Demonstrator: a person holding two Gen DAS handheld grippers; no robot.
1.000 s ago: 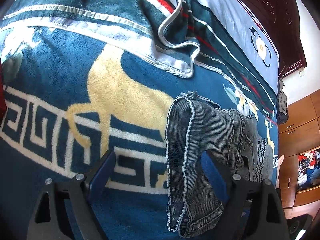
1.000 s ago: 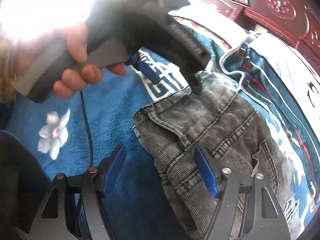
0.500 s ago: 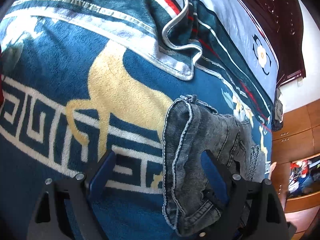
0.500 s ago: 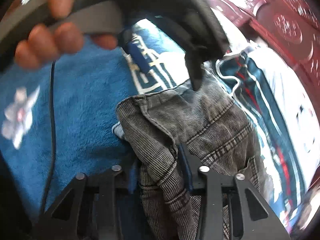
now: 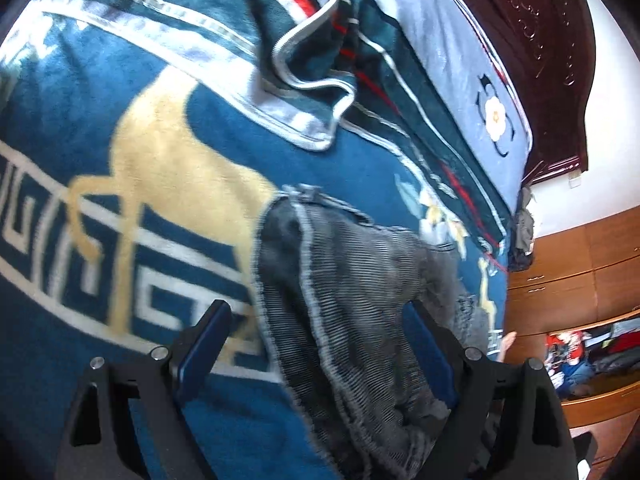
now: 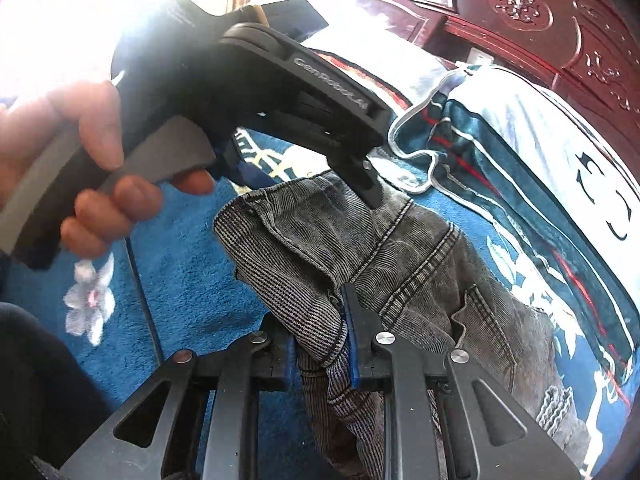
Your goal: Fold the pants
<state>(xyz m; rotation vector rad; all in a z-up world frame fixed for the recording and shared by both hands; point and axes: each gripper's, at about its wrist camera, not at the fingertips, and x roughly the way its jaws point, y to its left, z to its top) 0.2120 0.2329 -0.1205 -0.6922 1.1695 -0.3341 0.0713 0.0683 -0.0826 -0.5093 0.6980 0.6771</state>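
Observation:
Grey washed denim pants [image 5: 352, 288] lie bunched on a blue patterned blanket [image 5: 120, 128]. My left gripper [image 5: 316, 308] hangs open and wide just above them, the folded cloth running between its blue pads without being pinched. In the right wrist view the same pants [image 6: 420, 264] fill the middle. My right gripper [image 6: 320, 320] is closing its jaws on a fold of the near edge, which is pinched between the pads and raised off the blanket. The left gripper [image 6: 306, 184] shows there too, over the far edge, held by a hand [image 6: 100, 184].
The blanket has a folded-back flap with grey trim [image 5: 312, 80] beyond the pants. A dark carved wooden headboard [image 6: 540, 20] stands behind it. Wooden cupboards [image 5: 580, 264] and a heap of clothes [image 5: 584, 348] are at the right. A black cable [image 6: 140, 288] crosses the blanket.
My right gripper went from wide open beside the pants' edge to shut on a fold of it, lifting the cloth. The left gripper shifted a little over the pants and stayed open.

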